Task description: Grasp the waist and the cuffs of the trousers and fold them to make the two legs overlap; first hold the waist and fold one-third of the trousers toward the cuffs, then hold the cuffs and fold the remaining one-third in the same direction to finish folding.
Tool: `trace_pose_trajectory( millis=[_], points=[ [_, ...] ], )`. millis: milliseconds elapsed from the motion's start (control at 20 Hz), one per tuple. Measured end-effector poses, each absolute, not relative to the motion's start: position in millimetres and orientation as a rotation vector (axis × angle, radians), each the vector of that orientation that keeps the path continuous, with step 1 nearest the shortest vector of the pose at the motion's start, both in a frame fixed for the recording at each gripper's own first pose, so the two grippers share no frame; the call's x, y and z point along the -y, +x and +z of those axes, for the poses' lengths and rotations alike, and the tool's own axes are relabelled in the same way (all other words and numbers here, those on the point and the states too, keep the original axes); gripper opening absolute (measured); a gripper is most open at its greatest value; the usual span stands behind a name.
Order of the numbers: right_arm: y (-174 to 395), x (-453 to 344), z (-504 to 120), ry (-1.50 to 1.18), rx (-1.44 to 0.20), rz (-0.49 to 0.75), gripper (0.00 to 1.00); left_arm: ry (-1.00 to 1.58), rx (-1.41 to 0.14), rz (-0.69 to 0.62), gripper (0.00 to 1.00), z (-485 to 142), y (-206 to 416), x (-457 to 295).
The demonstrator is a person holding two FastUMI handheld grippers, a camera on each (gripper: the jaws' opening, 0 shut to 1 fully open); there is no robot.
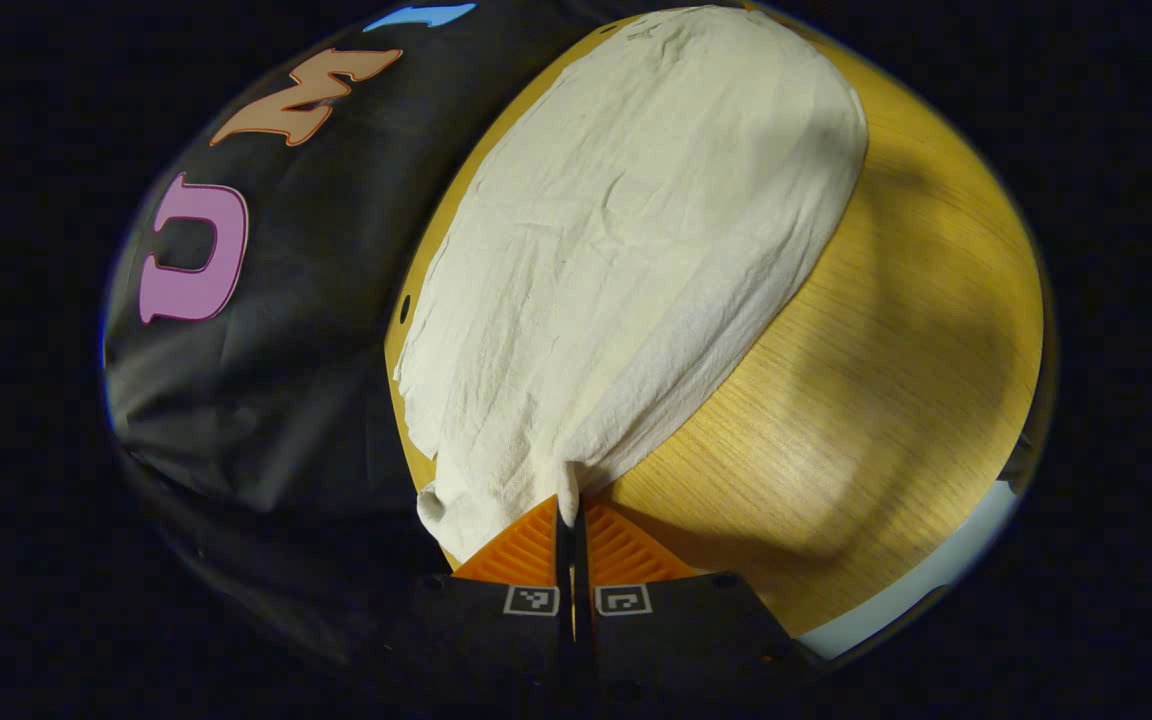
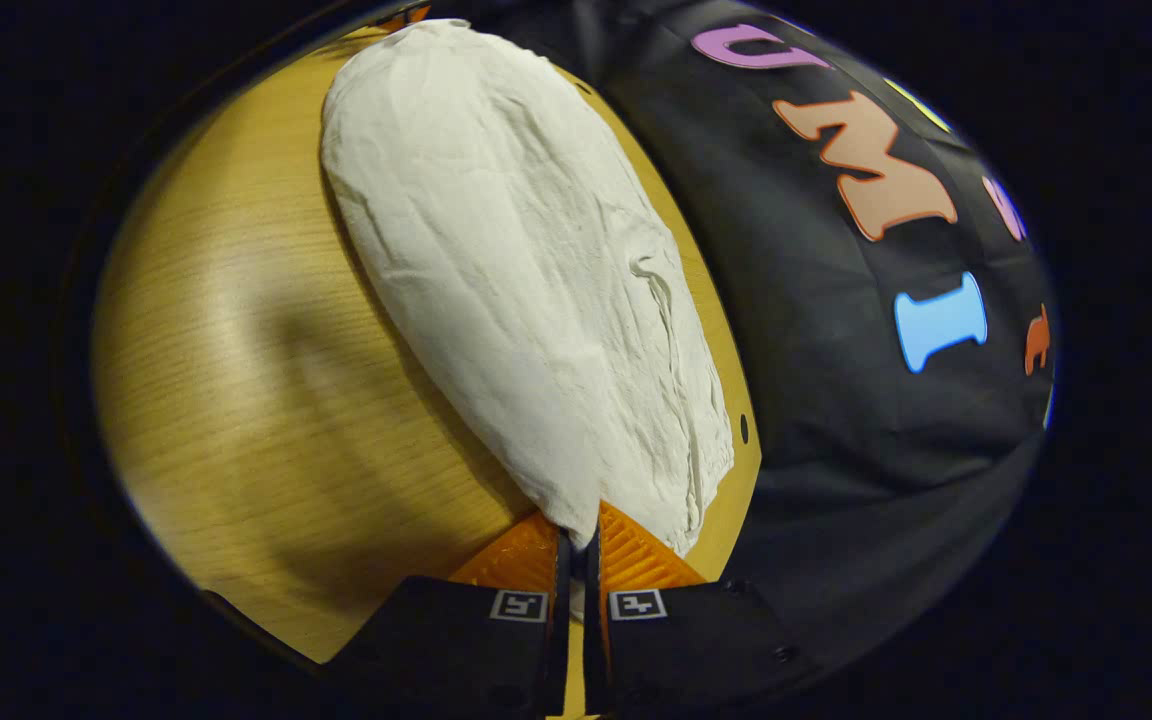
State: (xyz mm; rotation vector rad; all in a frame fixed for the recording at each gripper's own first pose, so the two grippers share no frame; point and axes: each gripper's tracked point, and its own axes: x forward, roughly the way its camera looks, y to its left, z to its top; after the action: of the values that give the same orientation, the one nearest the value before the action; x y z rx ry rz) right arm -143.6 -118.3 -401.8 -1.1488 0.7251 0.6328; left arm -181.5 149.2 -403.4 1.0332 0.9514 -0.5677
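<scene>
Left gripper [image 1: 570, 510]: jaws closed to a thin slit, pinching an edge of the cream trousers [image 1: 626, 250] low in the left gripper view. Right gripper [image 2: 576, 530]: jaws likewise nearly shut, clamped on the opposite end of the trousers [image 2: 526, 290]. The garment lies stretched along the far edge of the wooden table [image 1: 886, 380], beside the black booth wall [image 1: 266, 400].

Judgement: the legs already seem to overlap, so a thirds fold is in hand. To do it well, lift the held end just clear of the table [image 2: 256, 380], carry it straight along the garment's length, keep the edges aligned and lay it flat.

Unclear: which end is waist and which cuffs. The fisheye bulge distorts the outline, and the far end in each view is too compressed to read.
</scene>
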Motion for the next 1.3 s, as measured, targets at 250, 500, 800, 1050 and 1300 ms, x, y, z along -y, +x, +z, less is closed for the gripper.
trace_pose_trajectory(
  millis=[250,500,800,1050,1300],
  points=[
    [-117,116,-370,-1.120,-0.675,0.555,0.08,0.872,-0.977,-0.447,0.00,-391,-165,-148],
    [-78,105,-332,-1.109,-0.584,0.511,0.06,0.826,-0.921,-0.323,0.00,-362,-122,-147],
    [-43,98,-310,-1.060,-0.521,0.489,0.08,0.847,-0.863,-0.215,0.00,-329,-75,-147],
    [-12,90,-307,-0.968,-0.522,0.450,0.08,0.858,-0.798,-0.136,0.00,-304,-37,-148],
    [26,78,-301,-0.995,-0.508,0.389,0.08,0.843,-0.740,-0.151,0.00,-306,12,-147]
  ],
)
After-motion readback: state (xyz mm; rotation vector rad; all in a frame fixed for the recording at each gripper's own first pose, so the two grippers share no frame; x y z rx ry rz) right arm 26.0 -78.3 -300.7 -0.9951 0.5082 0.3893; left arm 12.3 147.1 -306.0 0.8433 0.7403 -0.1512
